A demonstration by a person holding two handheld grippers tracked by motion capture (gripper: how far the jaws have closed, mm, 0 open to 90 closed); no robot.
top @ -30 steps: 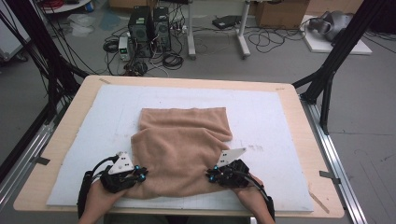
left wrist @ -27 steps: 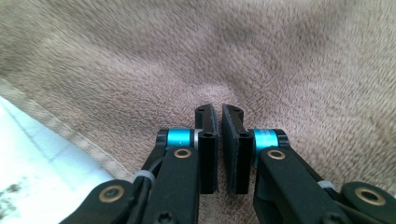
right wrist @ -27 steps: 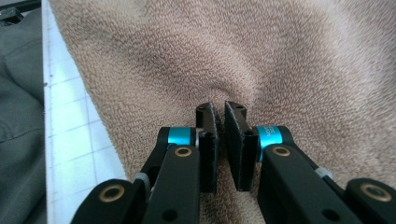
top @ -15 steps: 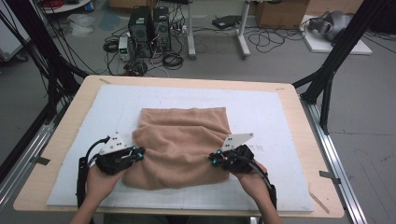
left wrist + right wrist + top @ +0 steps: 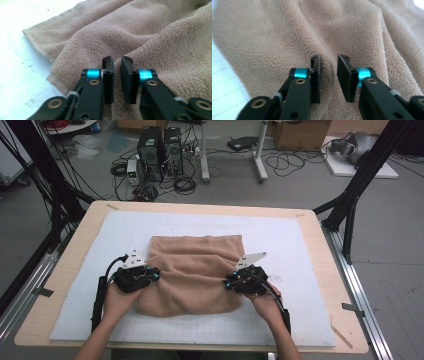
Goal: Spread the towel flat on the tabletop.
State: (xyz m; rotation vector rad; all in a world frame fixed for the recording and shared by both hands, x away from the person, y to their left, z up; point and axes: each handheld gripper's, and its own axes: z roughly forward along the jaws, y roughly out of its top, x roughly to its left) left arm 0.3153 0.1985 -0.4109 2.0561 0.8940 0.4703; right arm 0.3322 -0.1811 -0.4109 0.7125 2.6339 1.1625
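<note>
Two grippers sat at the towel's (image 5: 196, 270) side edges when I looked, the left gripper (image 5: 152, 276) on its left border and the right gripper (image 5: 231, 281) on its right, each hand coming in from the near side of the table (image 5: 320, 245). The towel lay rumpled and folded over itself on the white mat (image 5: 300, 245), roughly in the middle, its far edge fairly straight and its near edge rounded and bunched. Both sets of jaws had just been opening: in the left gripper view the pads (image 5: 108, 75) stood a narrow slot apart with daylight between them and terry cloth lying beyond, not pinched; in the right gripper view the pads (image 5: 316, 75) were parted a little wider, again with nothing clamped. So I judged both claws released, the fold just laid down and let go. To finish this step well, I reckoned I should let the jaws open enough that no loop of pile snagged on a pad, then draw both hands out sideways and slightly up together, rather than dragging them across the cloth, which would pull the top layer off its line. Lifting one side sooner than the other would likely skew the fold. The ridge running across the middle of the towel wanted smoothing toward the near edge afterwards, and I would check that the layers' corners met before taking hold for another fold.
</note>
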